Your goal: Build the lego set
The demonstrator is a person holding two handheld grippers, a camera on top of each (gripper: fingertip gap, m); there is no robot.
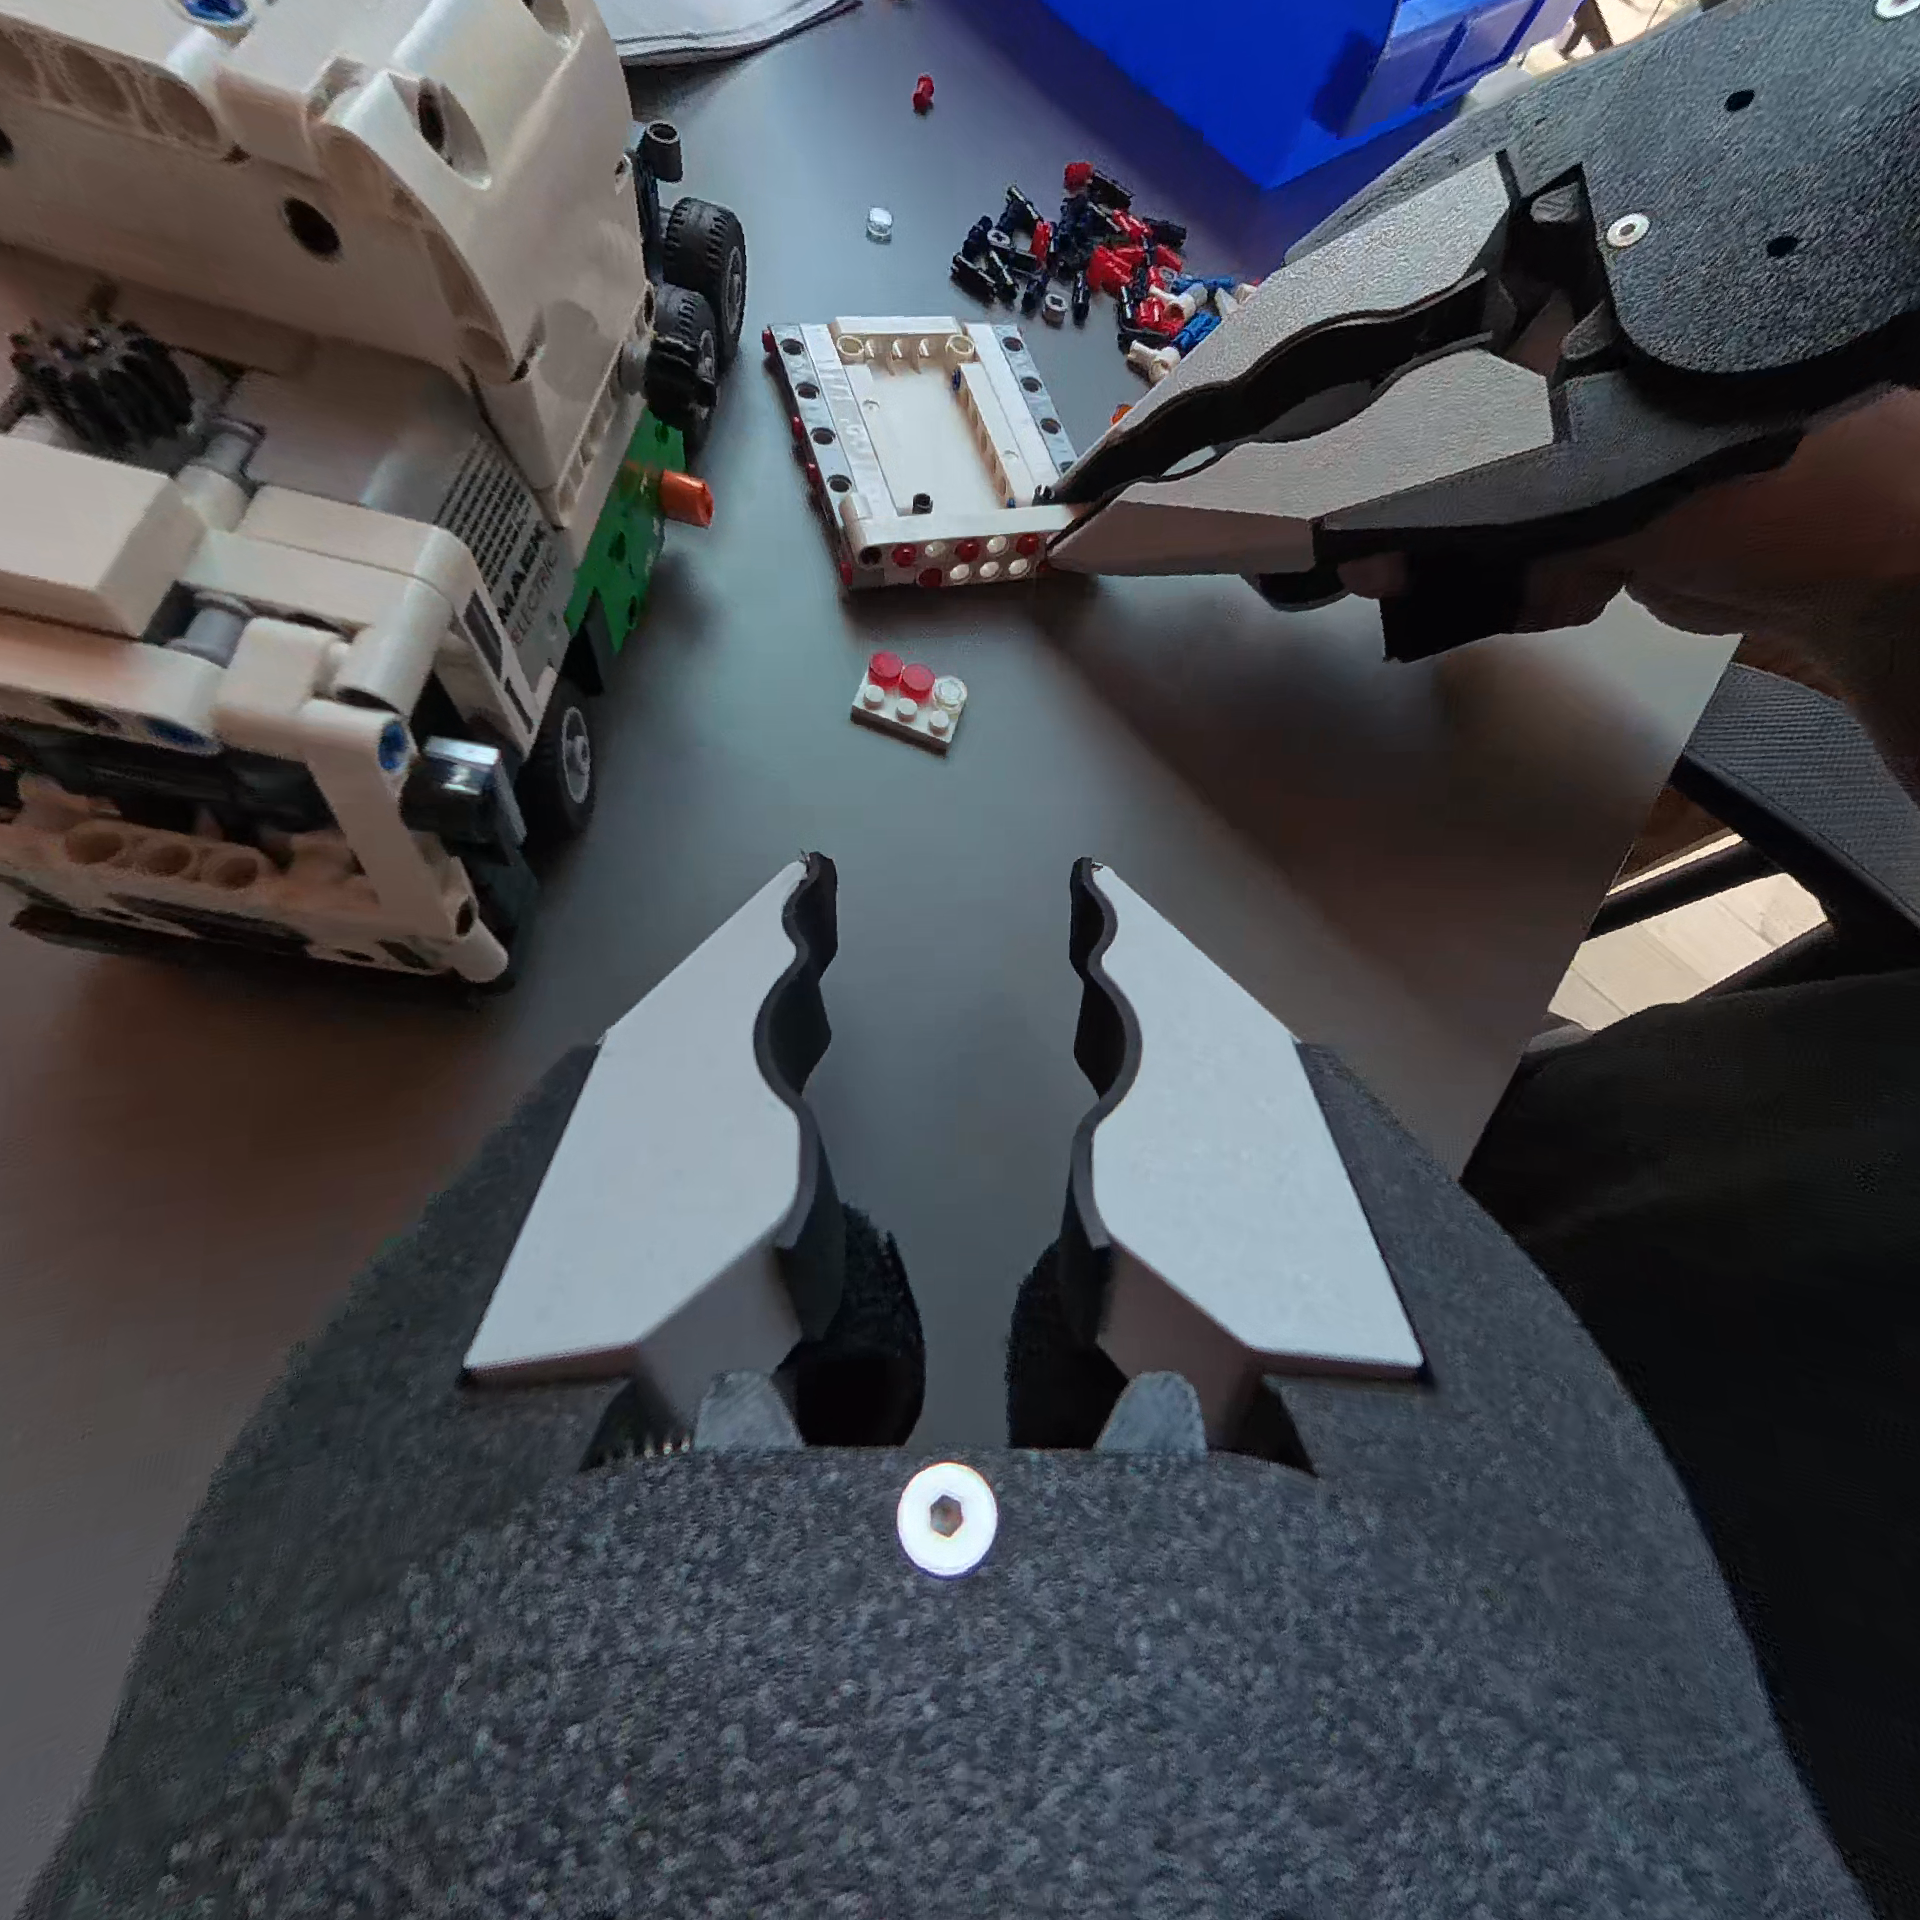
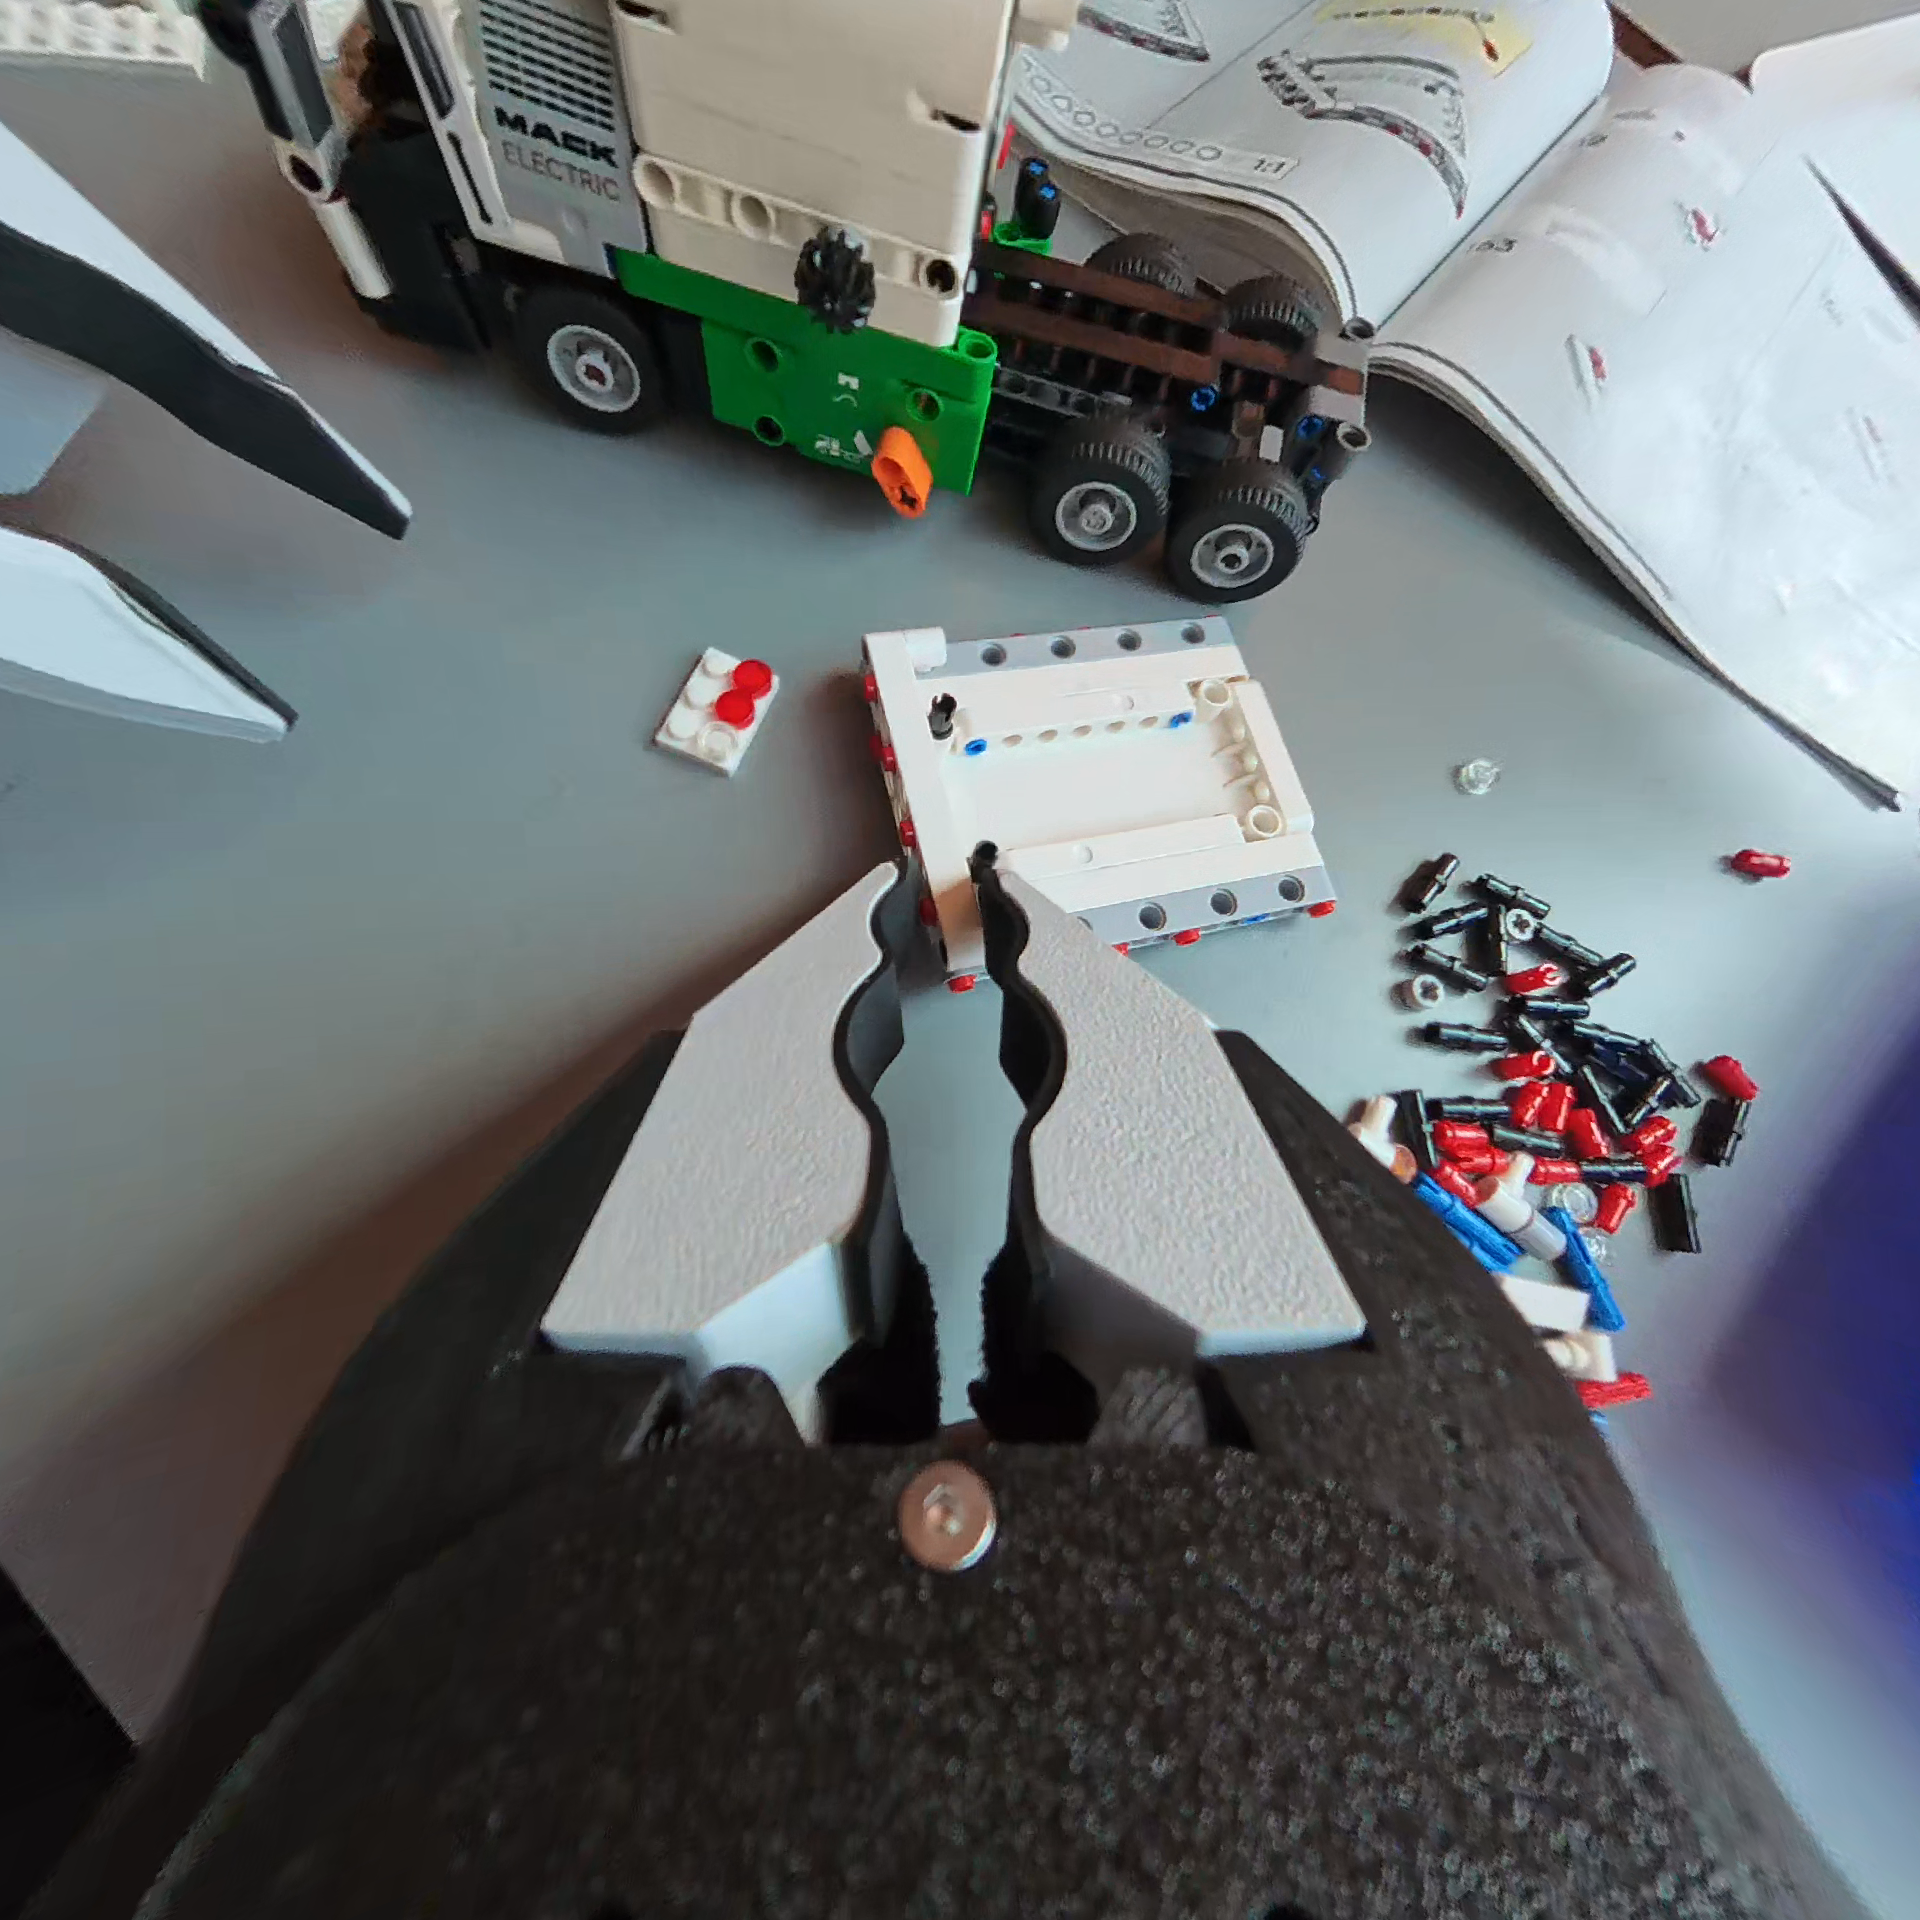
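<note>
My right gripper (image 2: 940,878) is shut on the near corner of a flat white and grey brick frame (image 2: 1081,769) that lies on the dark table (image 2: 416,935). A black pin stands in the frame right at its fingertips. The left wrist view shows the same grip (image 1: 1060,525) on the frame (image 1: 914,447). My left gripper (image 1: 951,862) is open and empty above the table. A small white plate with two red studs (image 1: 911,701) lies just ahead of it. The left gripper's fingers also show at the left edge of the right wrist view (image 2: 348,623), near that plate (image 2: 717,712).
A white and green toy truck (image 1: 312,468) (image 2: 790,208) stands left of the frame. A pile of black, red and blue pins (image 2: 1558,1091) (image 1: 1101,260) lies to the right. An open instruction booklet (image 2: 1558,208) and a blue bin (image 1: 1247,62) lie at the back. A person's arm is at right.
</note>
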